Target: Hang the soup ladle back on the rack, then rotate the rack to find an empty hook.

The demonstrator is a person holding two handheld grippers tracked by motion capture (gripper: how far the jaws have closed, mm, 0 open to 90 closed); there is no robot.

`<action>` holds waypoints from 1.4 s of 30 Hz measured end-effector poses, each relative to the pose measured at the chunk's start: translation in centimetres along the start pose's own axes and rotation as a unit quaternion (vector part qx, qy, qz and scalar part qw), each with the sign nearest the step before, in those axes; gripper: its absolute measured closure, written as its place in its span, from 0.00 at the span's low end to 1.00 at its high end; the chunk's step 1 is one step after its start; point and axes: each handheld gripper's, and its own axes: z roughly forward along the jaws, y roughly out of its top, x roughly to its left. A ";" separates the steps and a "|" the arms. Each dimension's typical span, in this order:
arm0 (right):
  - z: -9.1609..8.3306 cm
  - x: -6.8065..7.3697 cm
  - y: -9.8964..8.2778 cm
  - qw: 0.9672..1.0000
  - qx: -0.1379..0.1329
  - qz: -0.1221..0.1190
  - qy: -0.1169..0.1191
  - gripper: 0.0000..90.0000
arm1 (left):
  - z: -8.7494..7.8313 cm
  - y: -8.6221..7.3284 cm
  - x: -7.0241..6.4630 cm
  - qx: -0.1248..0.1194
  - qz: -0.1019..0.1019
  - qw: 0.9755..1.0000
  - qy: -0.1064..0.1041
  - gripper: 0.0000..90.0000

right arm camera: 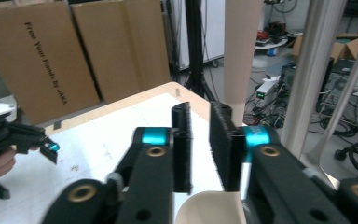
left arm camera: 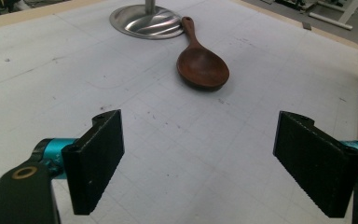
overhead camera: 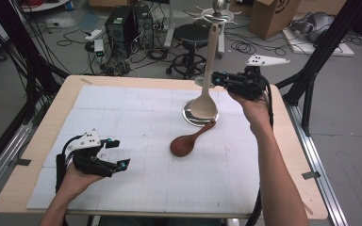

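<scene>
- brown spoon (left arm camera: 202, 67): looks like dark wood, smooth with a bit of sheen on the bowl
- cream spoon (overhead camera: 204, 104): pale, matt, could be plastic or light wood, can't tell
- stand base (left arm camera: 144, 21): shiny brushed metal, pretty reflective
- table (overhead camera: 42, 136): light wood edge, topped by a white matt gridded sheet (overhead camera: 136, 117), paper-like and a little scuffed
- left claw (left arm camera: 200, 163): matt black pads, finely ribbed, with glossy teal metal bits

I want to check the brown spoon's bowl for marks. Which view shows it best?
The left gripper view: the brown wooden spoon lies close, whole and sharp there. The high view shows it smaller, beside the stand's metal base.
</scene>
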 end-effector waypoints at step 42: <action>-1.3 -1.3 8.4 0.999 -0.047 -0.009 0.019 1.00 | -0.4 0.0 0.2 -0.004 0.000 1.000 0.000 0.19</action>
